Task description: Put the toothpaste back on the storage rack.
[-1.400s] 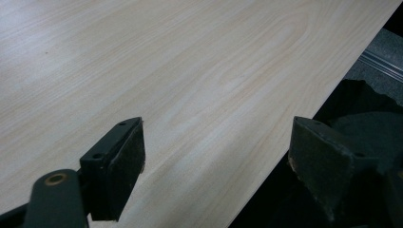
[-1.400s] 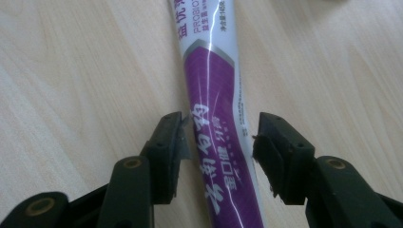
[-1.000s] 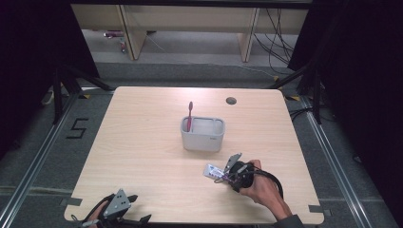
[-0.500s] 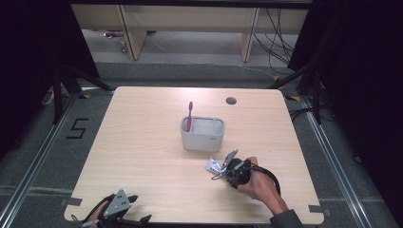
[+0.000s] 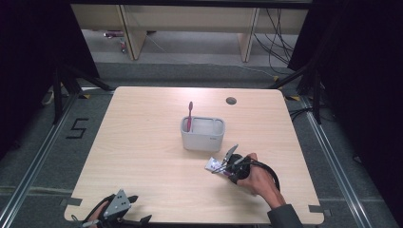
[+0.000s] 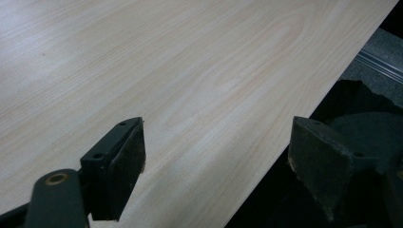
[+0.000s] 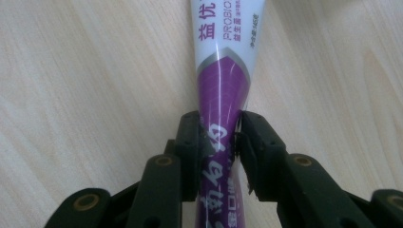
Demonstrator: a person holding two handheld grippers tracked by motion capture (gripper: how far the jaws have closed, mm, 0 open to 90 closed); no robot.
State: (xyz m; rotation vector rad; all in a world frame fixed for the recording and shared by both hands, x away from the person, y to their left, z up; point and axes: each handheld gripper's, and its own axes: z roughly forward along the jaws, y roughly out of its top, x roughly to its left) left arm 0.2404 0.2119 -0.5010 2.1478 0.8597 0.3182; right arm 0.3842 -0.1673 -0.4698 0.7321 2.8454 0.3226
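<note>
Moved: right gripper (image 7: 219, 137) jaws, just closing, are now pinching the white-and-purple toothpaste tube (image 7: 223, 71).
Left gripper (image 6: 216, 161): gaping wide, holding nothing.
Nearby: grey plastic holder (image 5: 203, 134) is carrying a pink toothbrush (image 5: 190, 115).

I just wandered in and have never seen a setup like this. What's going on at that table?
A person is working with a hand-held claw in each hand. The right claw has just been closing on a purple-and-white toothpaste tube lying on the wooden table, and its pads now press the tube from both sides. Just beyond it stands a grey holder with a pink toothbrush upright inside. The left claw rests open at the table's near edge, with nothing between its jaws.
</note>
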